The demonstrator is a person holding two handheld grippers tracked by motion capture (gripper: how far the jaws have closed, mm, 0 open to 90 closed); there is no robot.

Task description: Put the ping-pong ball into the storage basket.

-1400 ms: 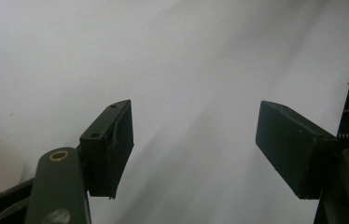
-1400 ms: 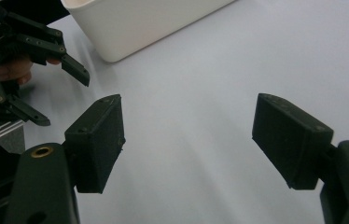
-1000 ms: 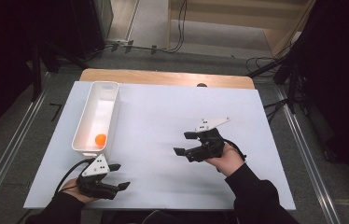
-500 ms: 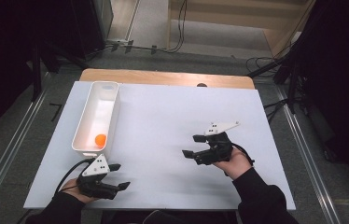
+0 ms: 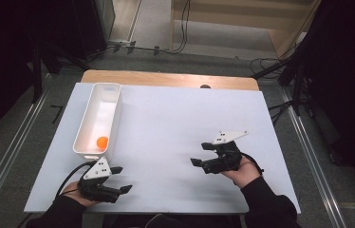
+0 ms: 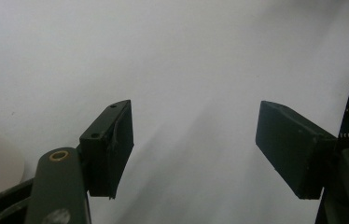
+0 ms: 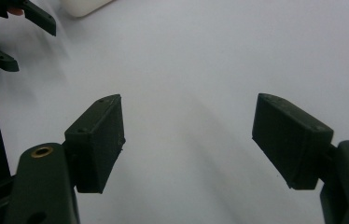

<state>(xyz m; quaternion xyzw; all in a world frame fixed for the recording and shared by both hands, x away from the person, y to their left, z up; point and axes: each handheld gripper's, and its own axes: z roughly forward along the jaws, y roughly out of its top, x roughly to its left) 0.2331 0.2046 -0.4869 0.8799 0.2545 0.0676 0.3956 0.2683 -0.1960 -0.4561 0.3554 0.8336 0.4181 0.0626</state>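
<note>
An orange ball (image 5: 102, 141) lies in the near end of a long white bin (image 5: 88, 124) at the table's left. Low at the front left edge, my left gripper (image 5: 124, 181) points right, open and empty; in the left gripper view (image 6: 193, 140) only bare white table lies between its jaws. Over the right half of the table a hand holds my right gripper (image 5: 199, 157) pointing left, open with nothing between its jaws (image 7: 189, 135). The left gripper's fingertips (image 7: 37, 18) appear at the top left of the right gripper view.
The white table top (image 5: 175, 118) spreads between the two grippers. A wooden strip (image 5: 166, 80) runs along the far edge. A corner of the white bin (image 7: 86, 5) shows at the top of the right gripper view. Cables and dark floor surround the table.
My right gripper has moved rightward and nearer the front edge, sinking slightly, jaws still open. The left gripper has stayed where it was.
</note>
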